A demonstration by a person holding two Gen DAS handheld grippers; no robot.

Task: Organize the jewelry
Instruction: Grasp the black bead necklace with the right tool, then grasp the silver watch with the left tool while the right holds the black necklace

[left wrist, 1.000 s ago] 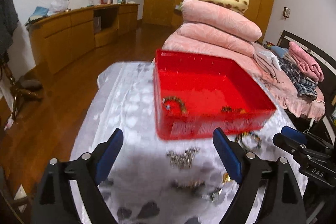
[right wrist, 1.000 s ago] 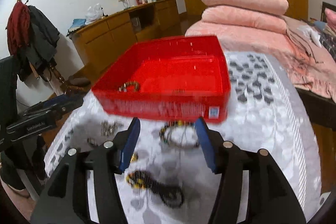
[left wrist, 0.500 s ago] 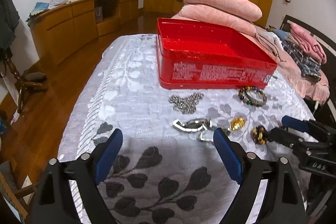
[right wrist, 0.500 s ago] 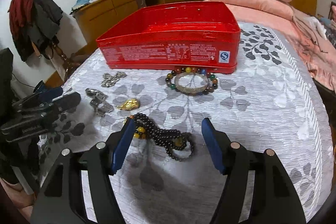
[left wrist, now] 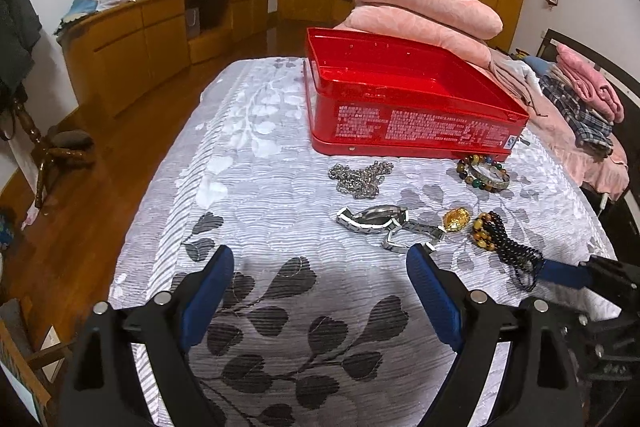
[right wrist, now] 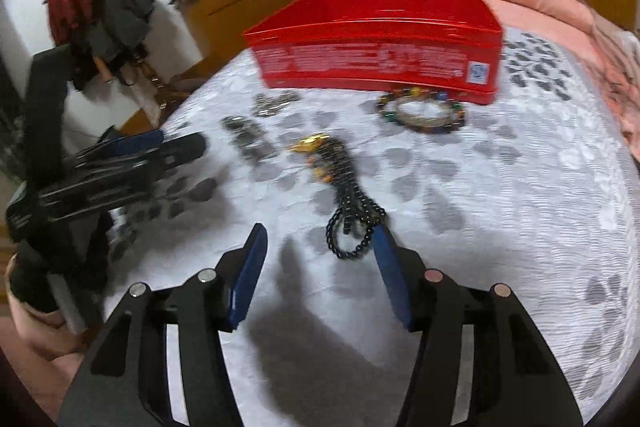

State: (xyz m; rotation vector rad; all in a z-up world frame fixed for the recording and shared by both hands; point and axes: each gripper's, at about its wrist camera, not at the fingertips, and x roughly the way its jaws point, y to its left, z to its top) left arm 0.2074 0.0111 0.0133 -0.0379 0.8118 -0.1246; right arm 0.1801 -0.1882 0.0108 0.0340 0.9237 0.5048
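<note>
Both your left tongs (left wrist: 320, 287) and right tongs (right wrist: 318, 253) gape wide and empty above the tabletop (left wrist: 248, 187), the black bead necklace (right wrist: 352, 203) lying just ahead of the right pair, with watch (left wrist: 374, 219), silver chain (left wrist: 360, 177) and beaded bracelet (left wrist: 484, 173) before the red box (left wrist: 408, 95).

the red tin box (left wrist: 404, 99) looks like shiny painted metal, smooth, with tiny white print on its side. the bed cover (left wrist: 256, 195) is soft cloth with fine ridges, a bit silky. the silver chain (left wrist: 360, 177) and the watch band (left wrist: 376, 221) are bright metal. the gold charm (left wrist: 457, 219) gleams. the black bead string (right wrist: 352, 203) is glossy (small round beads). the floor (left wrist: 80, 187) is polished wood.
</note>
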